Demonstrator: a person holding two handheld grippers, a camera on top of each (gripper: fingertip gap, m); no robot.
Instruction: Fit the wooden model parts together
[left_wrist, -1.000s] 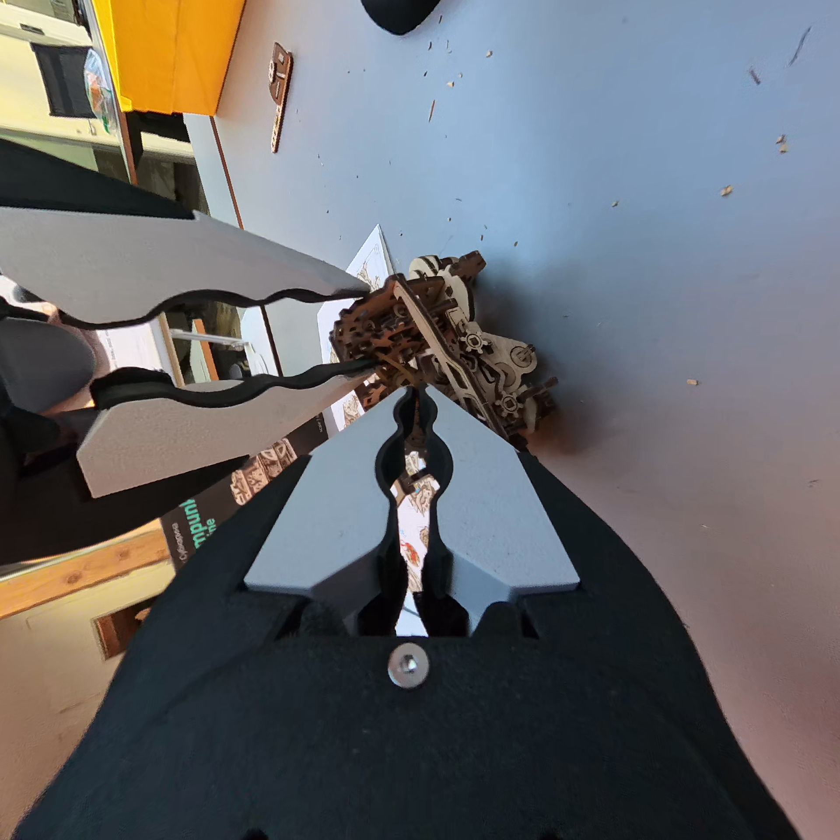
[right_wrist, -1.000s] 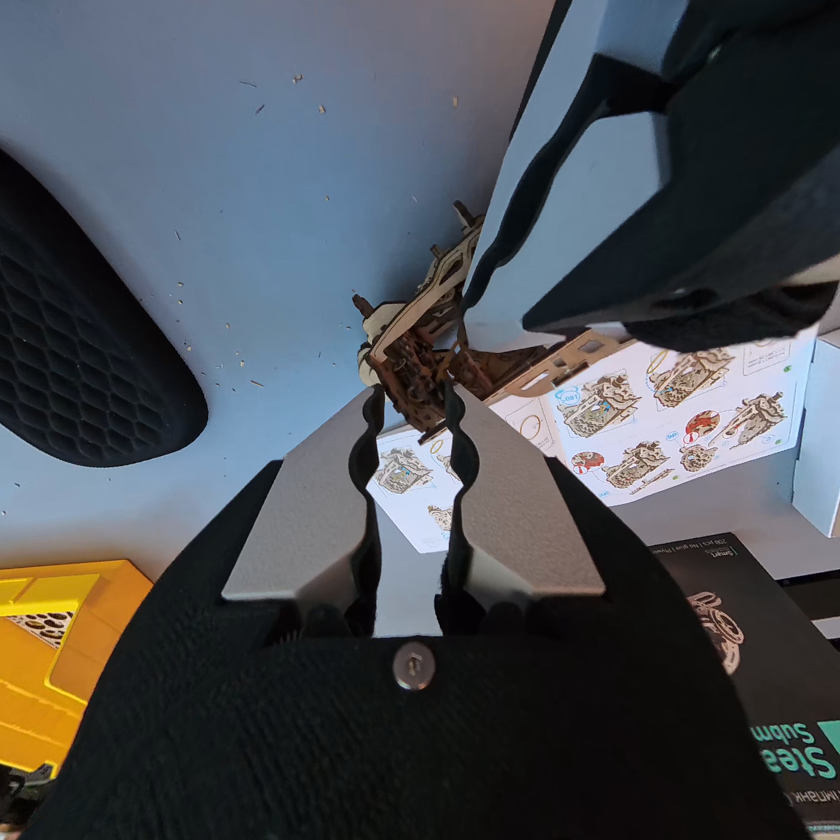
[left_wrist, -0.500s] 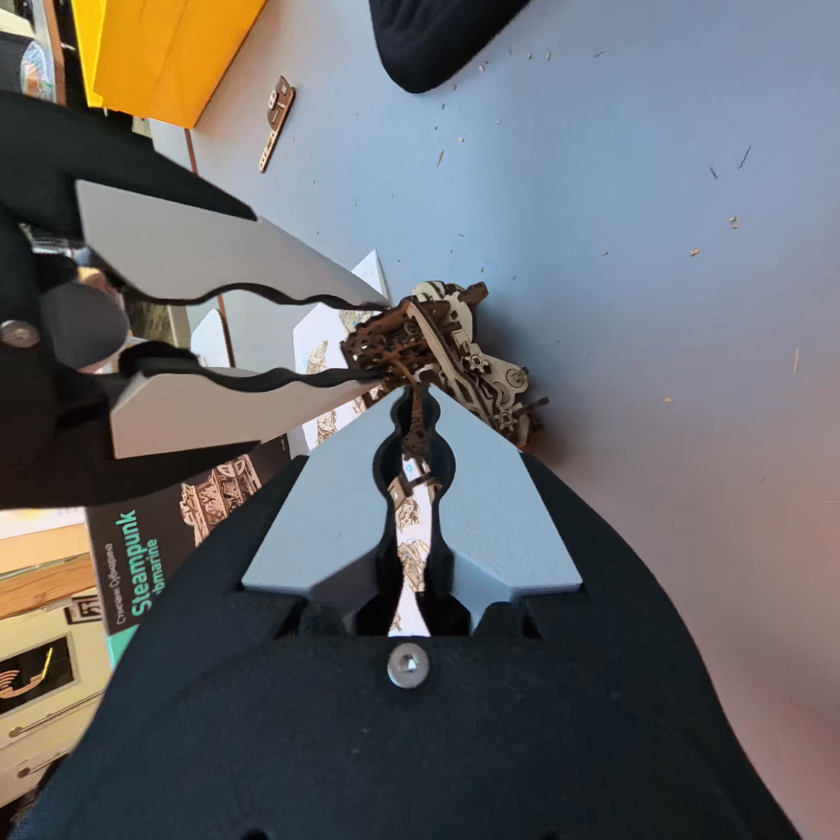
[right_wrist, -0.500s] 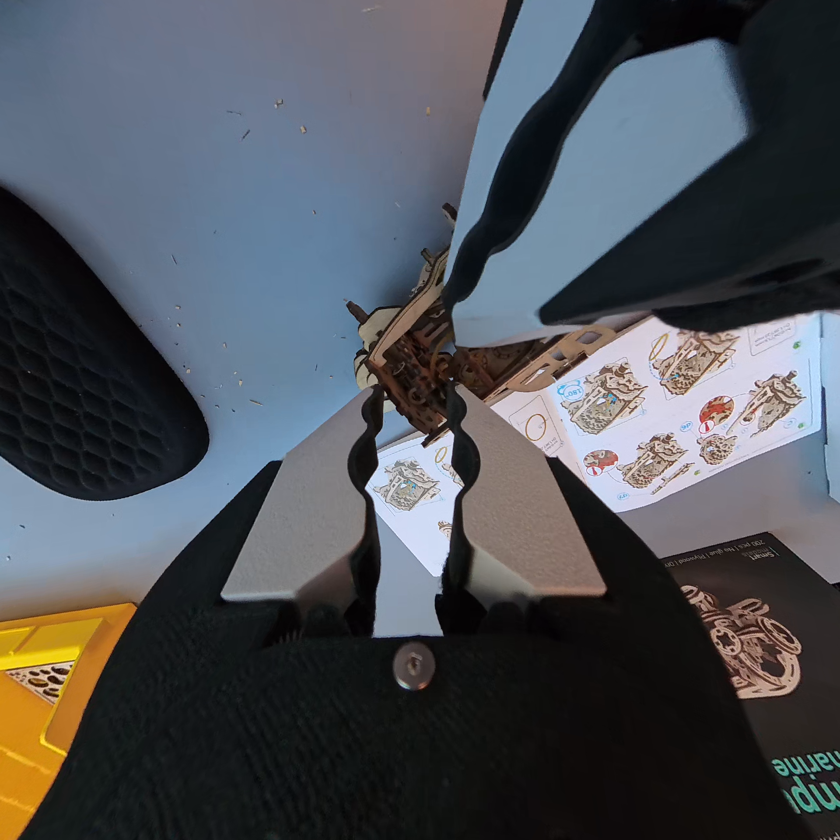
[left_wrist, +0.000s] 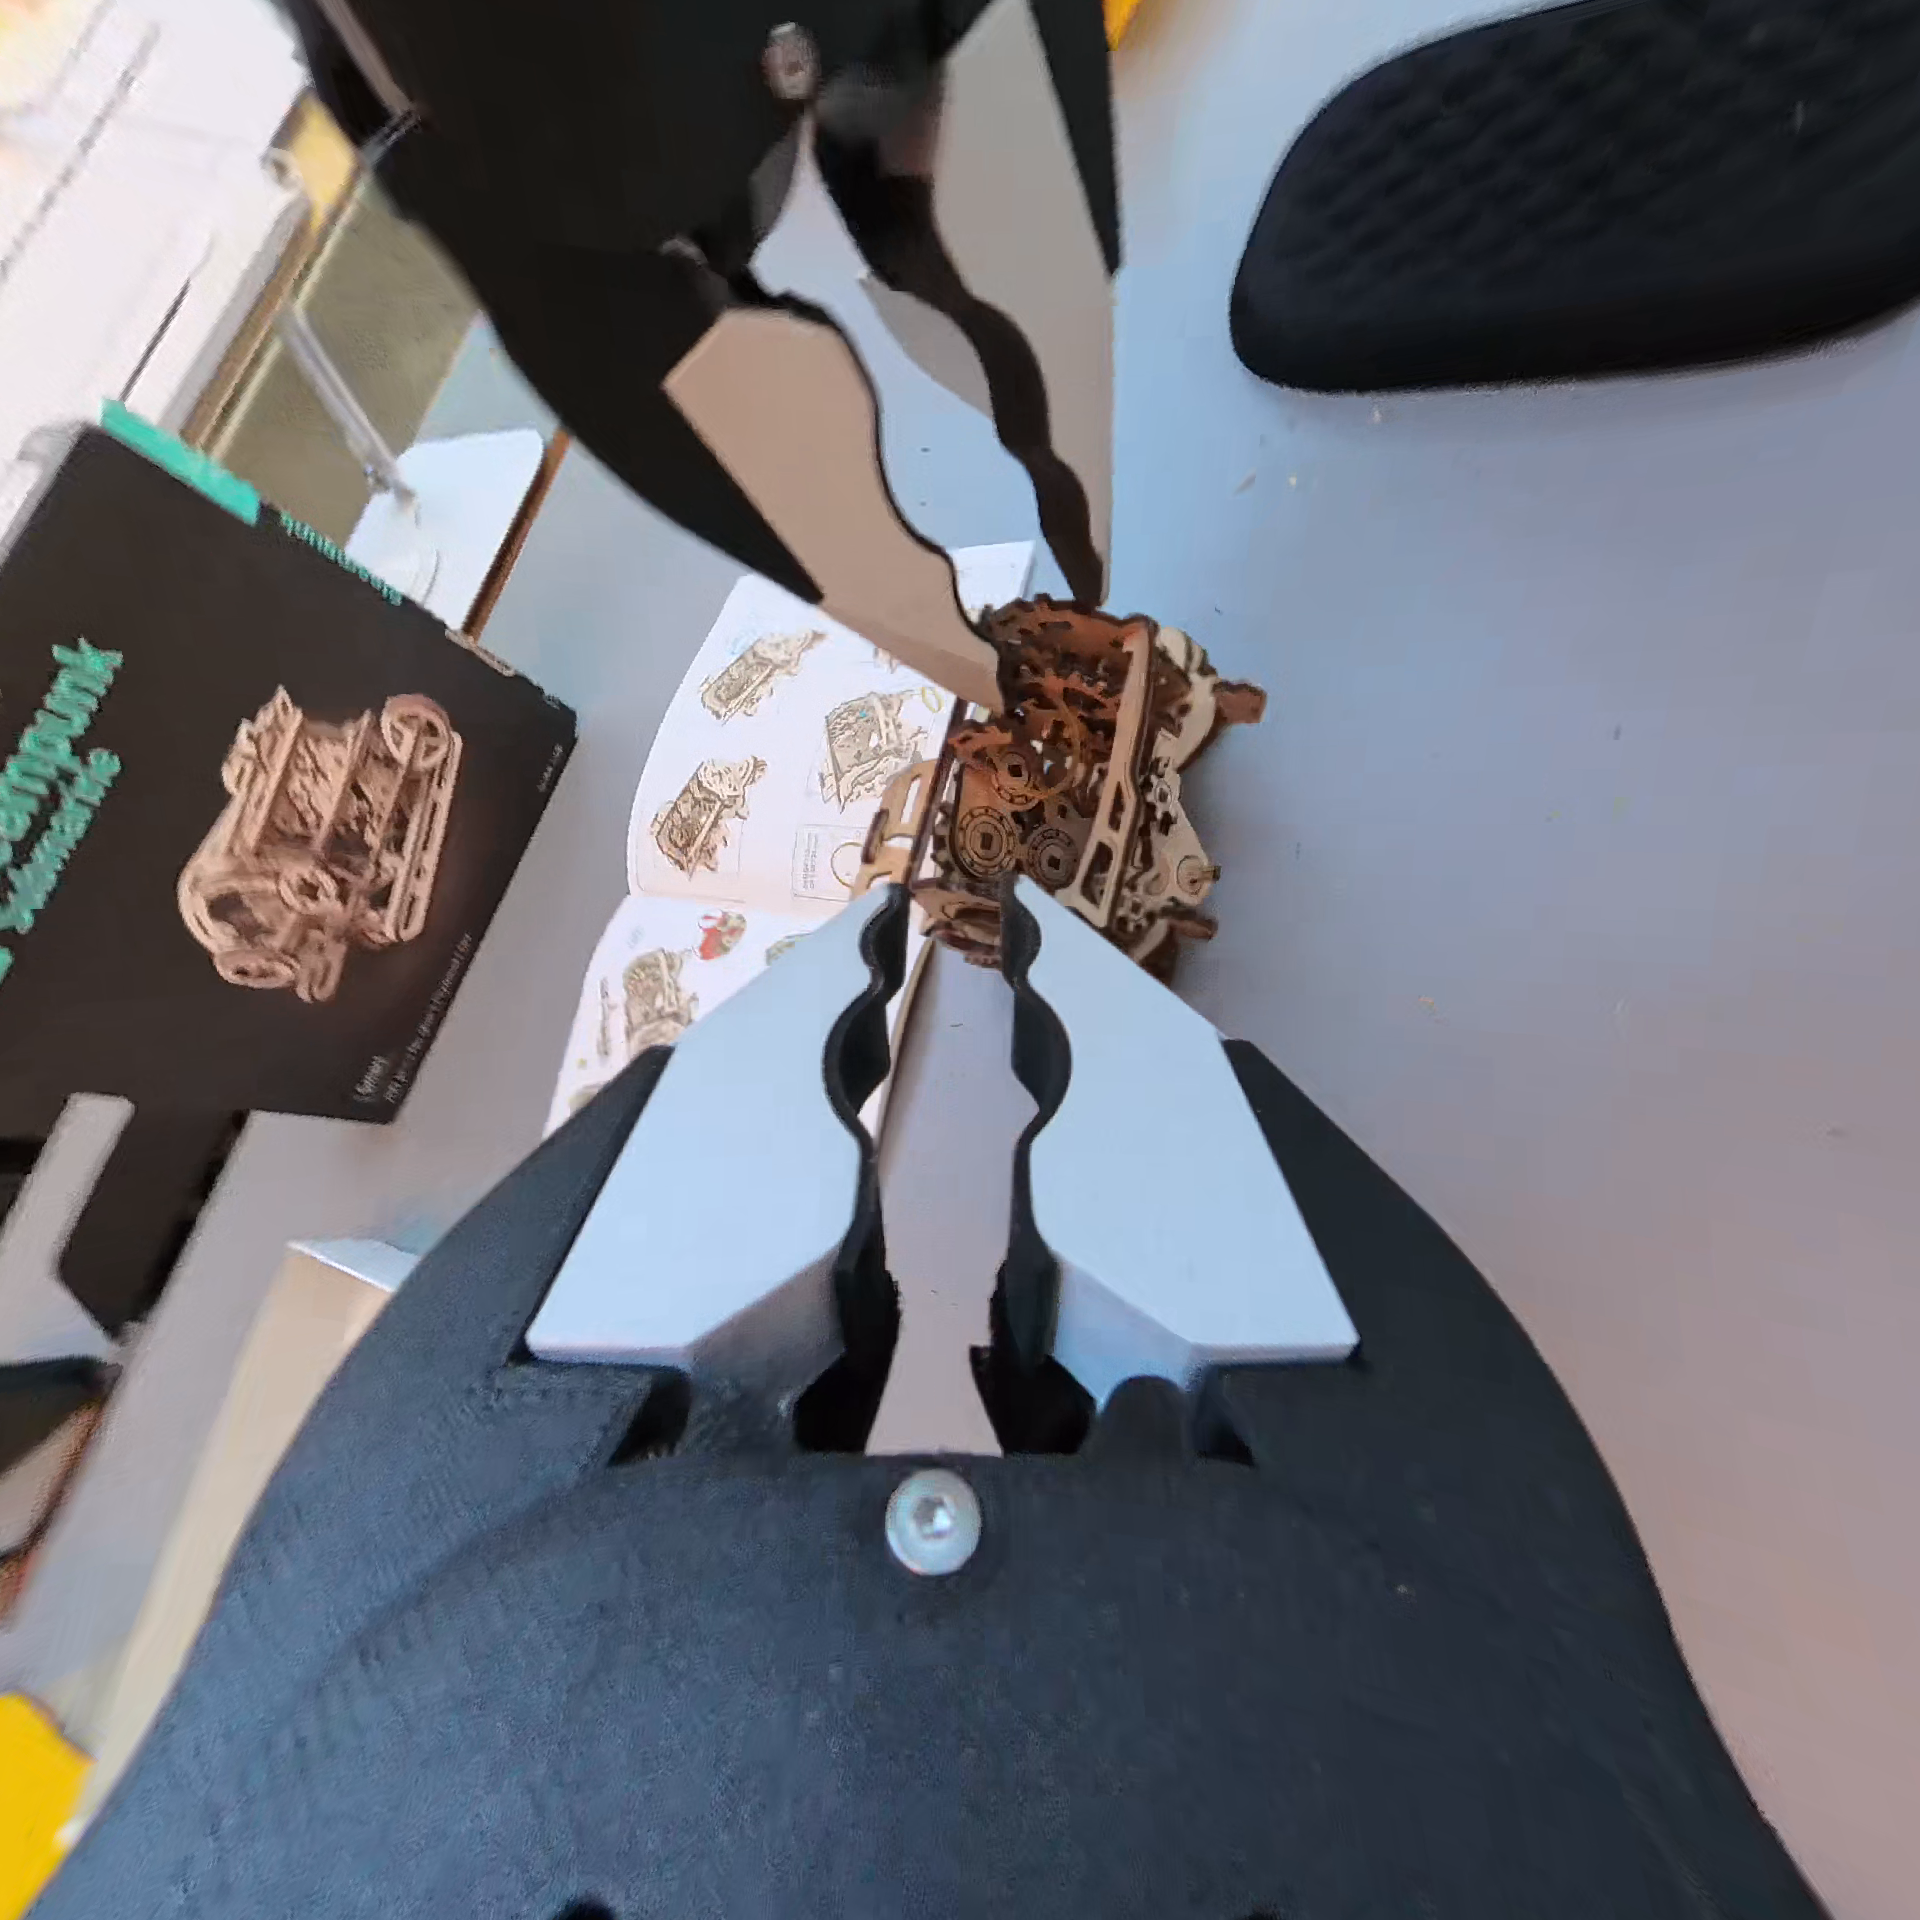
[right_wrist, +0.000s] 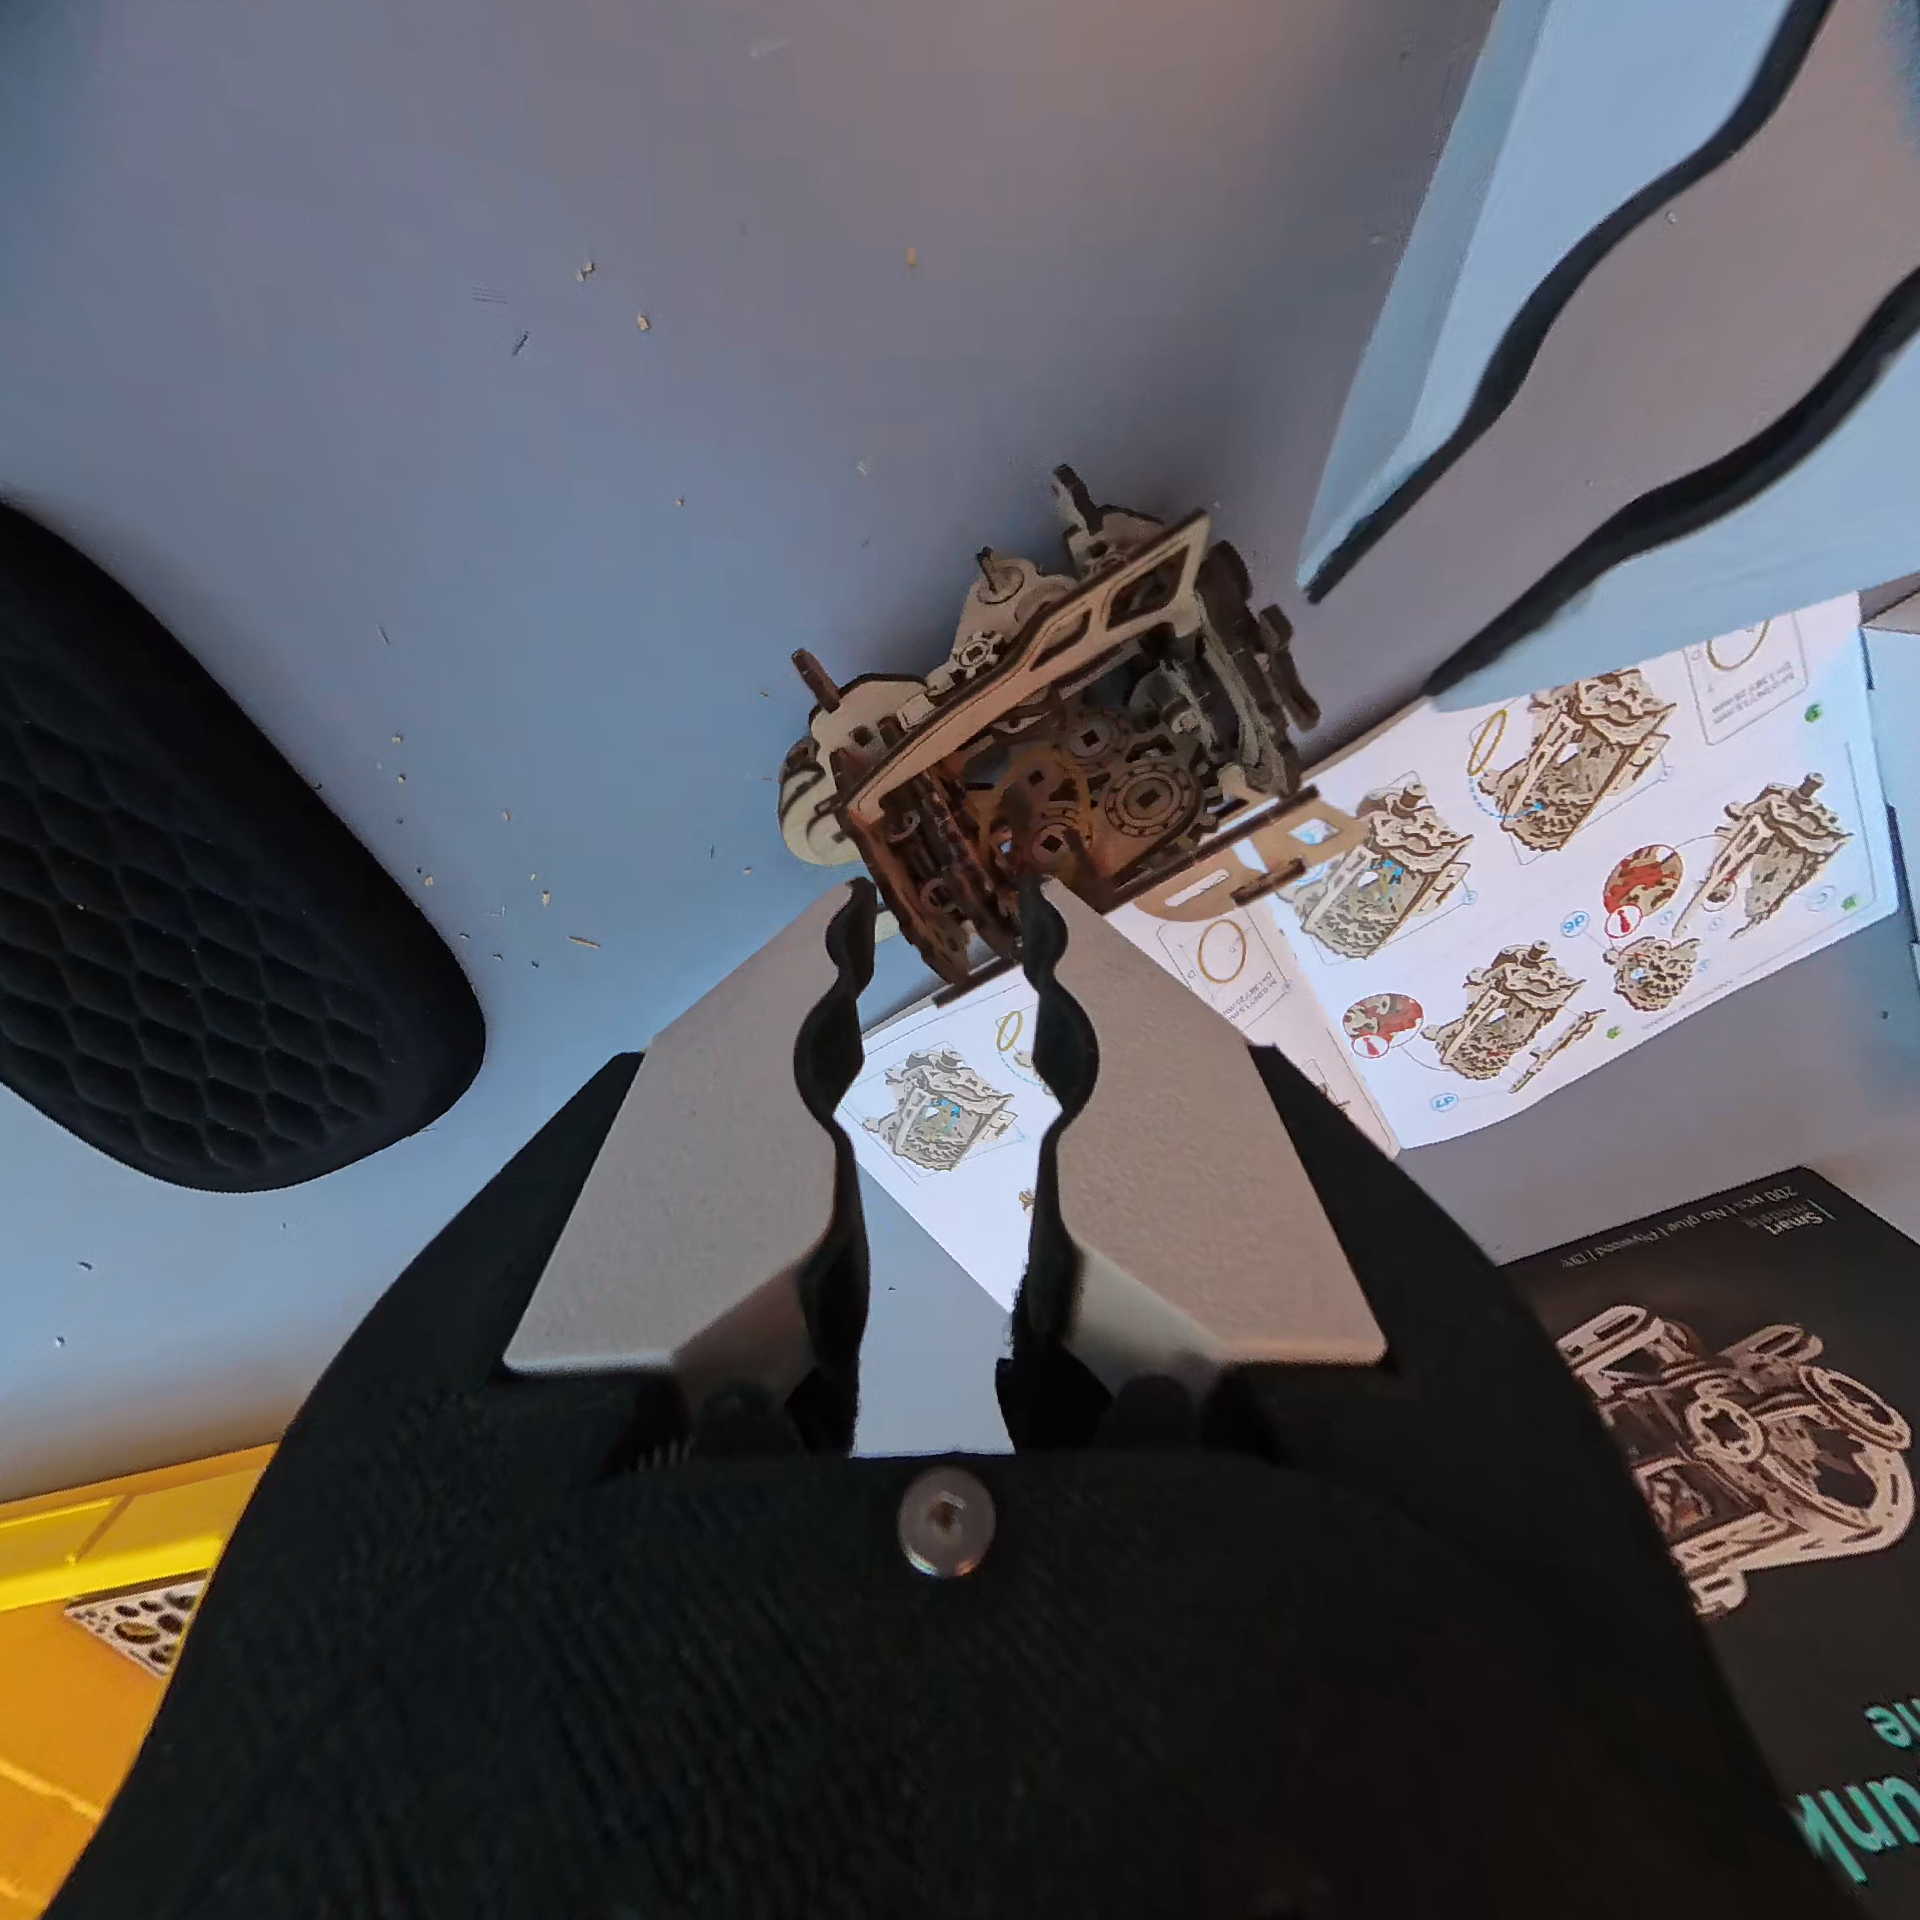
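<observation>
The wooden gear model (left_wrist: 1070, 790) is brown and tan, with cogs showing inside its frame. It is tilted at the edge of the instruction sheet on the grey table (left_wrist: 1558, 935). My right gripper (right_wrist: 945, 904) is shut on the model's (right_wrist: 1039, 748) near corner; in the left wrist view it comes in from the top (left_wrist: 1034, 618). My left gripper (left_wrist: 956, 904) is open, its tips just short of the model's lower edge. It shows at the top right of the right wrist view (right_wrist: 1371, 634), beside the model. A flat tan slotted part (right_wrist: 1247, 862) sticks out of the model.
An open instruction sheet (right_wrist: 1558, 883) lies under and beside the model. A black kit box (left_wrist: 260, 779) lies left of it. A black honeycomb pad (left_wrist: 1558, 208) is on the far side. A yellow tray (right_wrist: 83, 1610) holds a cut wooden sheet. Wood chips dot the table. The left gripper's tips are roughly 7 centimeters from the right gripper's.
My left gripper has opened and let go of the thin part it was pinching, and has swung round to the model's other side. The right gripper still grips the model, which has turned.
</observation>
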